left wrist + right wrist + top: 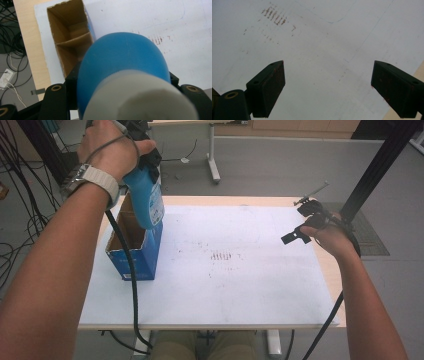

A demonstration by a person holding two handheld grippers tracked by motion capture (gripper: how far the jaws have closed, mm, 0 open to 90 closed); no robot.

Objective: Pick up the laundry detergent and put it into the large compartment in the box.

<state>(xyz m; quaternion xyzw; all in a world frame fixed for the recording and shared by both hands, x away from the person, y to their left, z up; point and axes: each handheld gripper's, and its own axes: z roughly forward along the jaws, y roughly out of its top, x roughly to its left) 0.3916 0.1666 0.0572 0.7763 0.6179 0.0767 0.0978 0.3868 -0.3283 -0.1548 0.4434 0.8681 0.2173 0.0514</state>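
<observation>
High view: the left gripper (142, 162) holds a blue bottle (147, 200) upright by its upper part, the bottle's base hanging at the open top of a blue cardboard box (142, 257) that stands at the left of the white-covered tabletop (240, 290). Whether the base is already inside the rim or just above it cannot be told from here. The right gripper (300, 227) hangs over the right edge of the tabletop, well apart from the box, with nothing in it. Left gripper view: its fingers (53, 96) are closed on the bottle (122, 70), whose white cap end fills the foreground; beyond it the box (68, 41) shows a brown interior split by a cardboard divider (73, 42) into compartments, and both visible compartments look vacant. The bottle hangs over the near end of the box. Right gripper view: the fingers (268, 87) stand wide open over bare tabletop (324, 50) marked with faint reddish smudges; nothing lies between them. Judgement: the step in hand concerns the bottle at the box mouth, most probably its transfer between box and tabletop; the direction cannot be settled from these frames. The next move calls for keeping the bottle vertical and clear of the divider and the box walls, since the light box could tip or slide; the idle right gripper could steady it.
</observation>
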